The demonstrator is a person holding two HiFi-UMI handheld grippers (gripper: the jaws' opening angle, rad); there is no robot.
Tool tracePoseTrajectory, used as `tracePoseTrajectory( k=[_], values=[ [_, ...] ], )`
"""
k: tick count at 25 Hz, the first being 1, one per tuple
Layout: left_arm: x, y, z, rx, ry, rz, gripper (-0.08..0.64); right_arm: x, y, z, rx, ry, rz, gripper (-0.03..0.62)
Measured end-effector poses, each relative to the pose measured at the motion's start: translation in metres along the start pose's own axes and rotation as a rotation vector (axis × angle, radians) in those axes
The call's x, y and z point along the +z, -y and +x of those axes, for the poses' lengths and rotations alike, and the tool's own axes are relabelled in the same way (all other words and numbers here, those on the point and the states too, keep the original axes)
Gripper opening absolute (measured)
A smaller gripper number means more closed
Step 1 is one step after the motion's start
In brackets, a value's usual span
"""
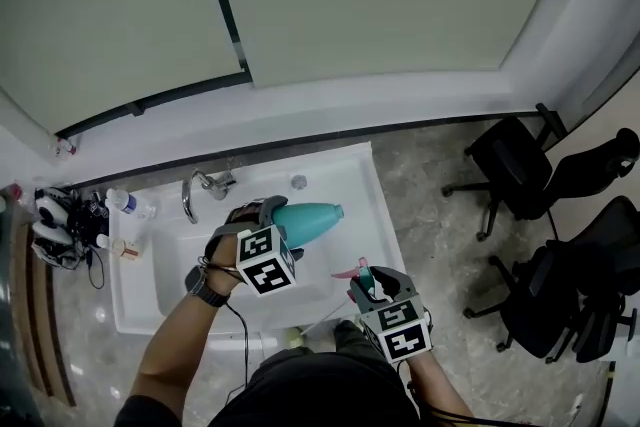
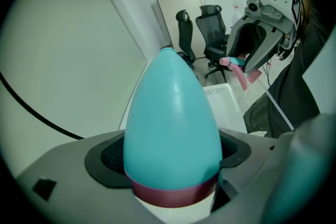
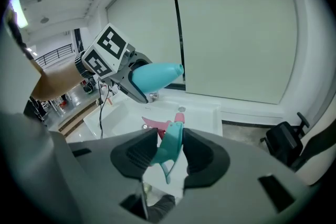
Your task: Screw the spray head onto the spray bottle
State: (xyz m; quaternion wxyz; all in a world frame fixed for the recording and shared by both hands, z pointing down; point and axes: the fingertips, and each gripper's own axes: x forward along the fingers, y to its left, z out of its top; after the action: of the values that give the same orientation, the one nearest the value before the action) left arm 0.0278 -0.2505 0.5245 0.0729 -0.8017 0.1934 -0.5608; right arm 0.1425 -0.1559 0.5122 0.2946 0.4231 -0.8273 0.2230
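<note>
A teal egg-shaped spray bottle (image 1: 308, 221) with a dark red band near its base (image 2: 173, 194) lies sideways over the white sink (image 1: 345, 170), neck pointing right. My left gripper (image 1: 270, 220) is shut on its base end (image 2: 173, 134). The teal spray head (image 1: 364, 277) with a pink trigger and nozzle (image 3: 169, 145) sits clamped between the pads of my right gripper (image 1: 372, 285), lower right of the bottle and apart from it. In the right gripper view the bottle (image 3: 156, 75) hangs up left of the head. The bottle's open neck is not clearly visible.
A chrome faucet (image 1: 204, 185) stands at the sink's back left. Small bottles (image 1: 122, 203) and a tangle of cables (image 1: 62, 221) lie on the counter to the left. Black office chairs (image 1: 522, 177) stand on the floor to the right. A pale wall panel is behind.
</note>
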Motion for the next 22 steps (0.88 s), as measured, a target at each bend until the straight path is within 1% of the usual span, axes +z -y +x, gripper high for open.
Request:
tracePoseTrajectory(
  k=[4, 13, 18, 20, 22],
  values=[
    [0.003, 0.009, -0.036, 0.045, 0.049, -0.016, 0.439, 0.012, -0.019, -0.026, -0.006, 0.042, -0.032, 0.153],
    [0.024, 0.017, -0.111, 0.197, 0.254, -0.132, 0.439, 0.072, -0.046, -0.096, -0.025, 0.222, -0.171, 0.153],
    [0.028, 0.026, -0.127, 0.226, 0.36, -0.214, 0.439, 0.1, -0.056, -0.123, -0.037, 0.3, -0.265, 0.153],
    [0.031, 0.028, -0.133, 0.233, 0.424, -0.253, 0.439, 0.114, -0.057, -0.134, -0.047, 0.333, -0.316, 0.153],
    [0.035, 0.03, -0.141, 0.241, 0.503, -0.29, 0.439, 0.131, -0.057, -0.147, -0.063, 0.382, -0.4, 0.153]
  ],
)
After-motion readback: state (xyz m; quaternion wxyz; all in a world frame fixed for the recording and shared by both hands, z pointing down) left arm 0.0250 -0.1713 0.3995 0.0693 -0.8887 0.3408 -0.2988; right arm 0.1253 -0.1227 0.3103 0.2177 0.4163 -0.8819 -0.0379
